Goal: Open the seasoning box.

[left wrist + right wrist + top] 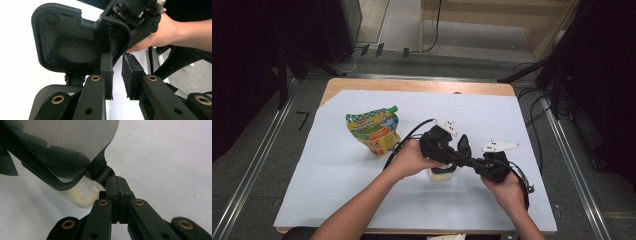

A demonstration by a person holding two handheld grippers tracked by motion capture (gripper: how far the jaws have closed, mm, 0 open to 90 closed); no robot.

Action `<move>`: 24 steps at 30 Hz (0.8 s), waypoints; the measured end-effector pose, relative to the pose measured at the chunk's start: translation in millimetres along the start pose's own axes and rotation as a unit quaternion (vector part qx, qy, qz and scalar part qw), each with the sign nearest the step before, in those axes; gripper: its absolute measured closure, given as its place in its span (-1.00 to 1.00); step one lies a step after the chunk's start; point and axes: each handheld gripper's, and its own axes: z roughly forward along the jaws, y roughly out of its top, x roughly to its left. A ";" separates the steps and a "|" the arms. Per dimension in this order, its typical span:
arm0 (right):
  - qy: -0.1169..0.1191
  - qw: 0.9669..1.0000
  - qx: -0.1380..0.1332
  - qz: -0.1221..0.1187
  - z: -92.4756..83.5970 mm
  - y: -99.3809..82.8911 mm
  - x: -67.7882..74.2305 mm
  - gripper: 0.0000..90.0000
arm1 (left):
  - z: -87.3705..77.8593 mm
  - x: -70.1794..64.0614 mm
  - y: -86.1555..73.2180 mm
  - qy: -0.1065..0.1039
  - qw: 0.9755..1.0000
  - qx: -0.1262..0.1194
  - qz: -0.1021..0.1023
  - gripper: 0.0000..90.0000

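One table (pixel 412 85), covered by one white sheet (pixel 342 180). One spouted pouch (pixel 374 131) standing at the sheet's left, green and yellow with a green cap, label print too small to read. Two handheld tools meeting right of centre, well apart from the pouch. Left gripper (pixel 116 57) released, pads slightly apart, edge of the lid just at the tips. Right gripper (pixel 116 180) clenched on a black tab of one hinged black lid (pixel 50 157), raised open. Beneath, on the sheet between both hands, one clear container (pixel 82 195) with pale contents, no writing legible
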 end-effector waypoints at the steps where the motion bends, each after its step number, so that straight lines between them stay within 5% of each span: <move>1: 0.000 1.000 0.000 0.000 0.0 0.0 0.0 1.00 | 0.1 -0.1 -0.3 0.001 1.000 0.001 -0.001 0.76; 15: 0.010 1.000 -0.009 0.013 -17.4 -5.7 11.5 0.94 | -29.7 4.0 -13.9 0.029 0.999 -0.005 -0.022 0.62; 24: 0.028 0.999 -0.010 0.016 -29.6 -19.2 32.4 0.76 | -43.7 8.6 -25.7 0.040 0.998 -0.018 -0.047 0.22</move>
